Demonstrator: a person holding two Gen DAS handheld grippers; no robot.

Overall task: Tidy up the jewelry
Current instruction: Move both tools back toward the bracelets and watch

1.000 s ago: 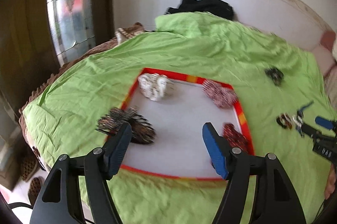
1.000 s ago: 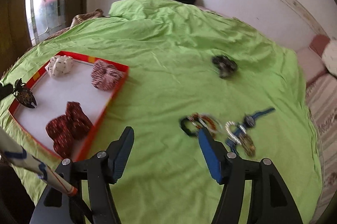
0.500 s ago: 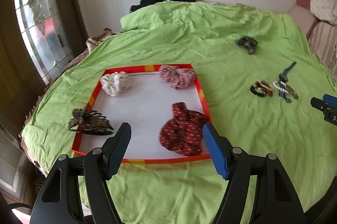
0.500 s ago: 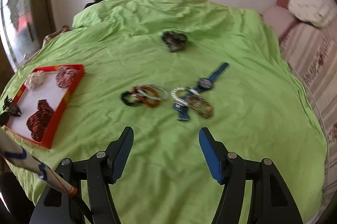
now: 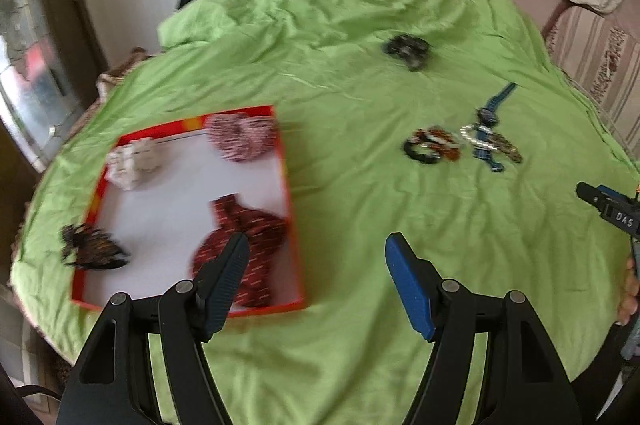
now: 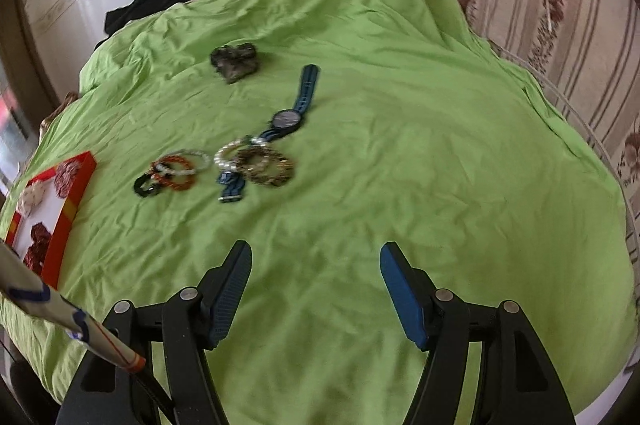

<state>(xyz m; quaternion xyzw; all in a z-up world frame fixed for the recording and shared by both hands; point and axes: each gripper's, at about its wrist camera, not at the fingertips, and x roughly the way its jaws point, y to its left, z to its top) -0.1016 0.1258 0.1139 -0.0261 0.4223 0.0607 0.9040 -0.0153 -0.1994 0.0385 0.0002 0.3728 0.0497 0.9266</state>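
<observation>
Green cloth covers the whole bed (image 6: 400, 105), and both tools hang over it with nothing between their jaws. The right gripper (image 6: 316, 285) stands spread wide over bare sheet; the left gripper (image 5: 316, 281) is likewise parted, its left finger over the near corner of the red-rimmed tray (image 5: 290, 185).

That tray already holds four pieces, I'd judge sorted there: a dark red scrunchie (image 5: 244, 245) nearest, a black hair clip (image 5: 90, 245) on its left edge, then a white scrunchie (image 5: 132, 161) and a pink one (image 5: 240, 141) farther back.

Ahead and left of the right gripper the loose jewelry lies bunched: a knot of bracelets (image 6: 172, 171), perhaps three, a pearl bracelet (image 6: 228, 155), a brown beaded one (image 6: 264, 165), one blue watch (image 6: 288, 119). Farthest, a dark scrunchie (image 6: 236, 61) sits alone.
</observation>
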